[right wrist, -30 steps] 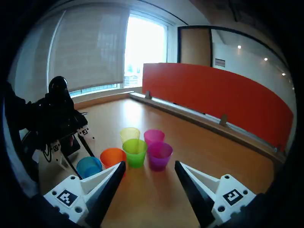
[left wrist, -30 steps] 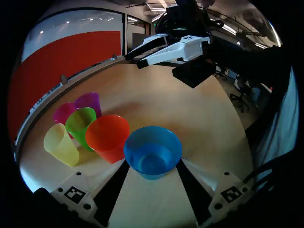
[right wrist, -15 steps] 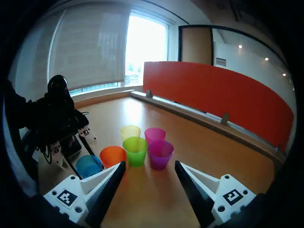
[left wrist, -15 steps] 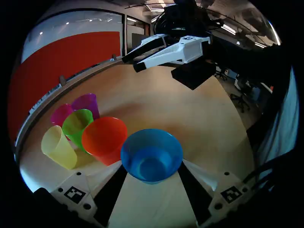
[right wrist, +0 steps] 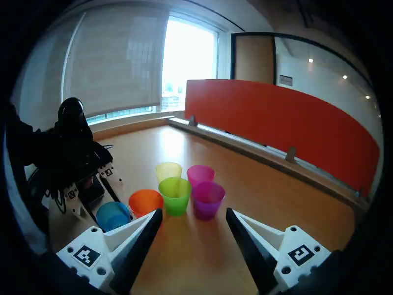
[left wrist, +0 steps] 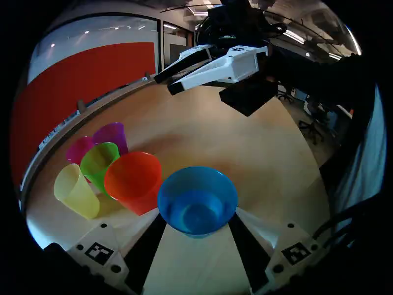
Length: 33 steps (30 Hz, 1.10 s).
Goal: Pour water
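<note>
Left gripper point(left wrist: 196, 220) straddles blue cup point(left wrist: 197, 199) — right gripper point(right wrist: 193, 212) jaws apart.

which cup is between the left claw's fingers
The blue cup: it alone sits between the left claw's fingers; the other cups cluster beside it.

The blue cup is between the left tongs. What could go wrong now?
1. The blue cup seems to hold water; between the left tongs its tapered wall might slip or buckle and spill.
2. The orange cup stands right beside it, so tilting that way may knock it over.
</note>
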{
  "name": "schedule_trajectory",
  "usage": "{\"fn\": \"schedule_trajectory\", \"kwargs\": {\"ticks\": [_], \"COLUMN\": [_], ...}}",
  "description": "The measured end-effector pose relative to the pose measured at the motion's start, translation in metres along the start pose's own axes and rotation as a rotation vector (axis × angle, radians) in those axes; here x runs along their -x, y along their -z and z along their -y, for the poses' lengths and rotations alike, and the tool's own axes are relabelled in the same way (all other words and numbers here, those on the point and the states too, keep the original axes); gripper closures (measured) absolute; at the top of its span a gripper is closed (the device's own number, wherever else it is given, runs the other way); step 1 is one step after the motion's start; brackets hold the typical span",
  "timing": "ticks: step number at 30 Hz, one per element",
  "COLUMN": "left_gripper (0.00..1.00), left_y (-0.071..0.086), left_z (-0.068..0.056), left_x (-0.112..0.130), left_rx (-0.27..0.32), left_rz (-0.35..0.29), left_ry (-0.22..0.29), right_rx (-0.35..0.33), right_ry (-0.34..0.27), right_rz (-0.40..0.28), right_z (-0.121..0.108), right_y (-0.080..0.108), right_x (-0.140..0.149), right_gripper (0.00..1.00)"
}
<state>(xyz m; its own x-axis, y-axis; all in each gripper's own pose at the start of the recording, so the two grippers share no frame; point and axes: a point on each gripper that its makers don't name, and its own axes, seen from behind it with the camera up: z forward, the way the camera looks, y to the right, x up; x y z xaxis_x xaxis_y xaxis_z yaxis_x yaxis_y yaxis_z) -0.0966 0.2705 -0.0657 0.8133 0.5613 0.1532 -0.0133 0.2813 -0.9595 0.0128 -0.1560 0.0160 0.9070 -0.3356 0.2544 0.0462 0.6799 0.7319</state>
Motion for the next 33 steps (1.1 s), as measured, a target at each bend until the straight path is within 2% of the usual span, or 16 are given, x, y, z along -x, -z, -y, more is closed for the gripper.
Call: {"fn": "schedule_trajectory", "kwargs": {"ticks": [5,9,23,33], "left_gripper": [0.19,0.19,0.19,0.19], "left_y": [0.000,0.001,0.014,0.030], "left_z": [-0.007,-0.007,-0.003,0.007], "left_x": [0.000,-0.001,-0.011,-0.027], "left_rx": [0.018,0.017,-0.003,-0.046], "left_rz": [0.006,0.006,-0.035,-0.102], "left_ry": [-0.019,-0.017,0.006,0.040], "right_rx": [0.000,-0.002,-0.013,-0.024], "right_ry": [-0.003,-0.005,-0.004,0.009], "right_rz": [0.000,-0.001,-0.004,-0.001], "right_z": [-0.001,0.000,0.002,0.003], "right_y": [-0.001,-0.002,-0.010,-0.019], "right_x": [0.000,0.000,-0.002,-0.002], "right_gripper": [0.00,0.00,0.00,0.00]}}
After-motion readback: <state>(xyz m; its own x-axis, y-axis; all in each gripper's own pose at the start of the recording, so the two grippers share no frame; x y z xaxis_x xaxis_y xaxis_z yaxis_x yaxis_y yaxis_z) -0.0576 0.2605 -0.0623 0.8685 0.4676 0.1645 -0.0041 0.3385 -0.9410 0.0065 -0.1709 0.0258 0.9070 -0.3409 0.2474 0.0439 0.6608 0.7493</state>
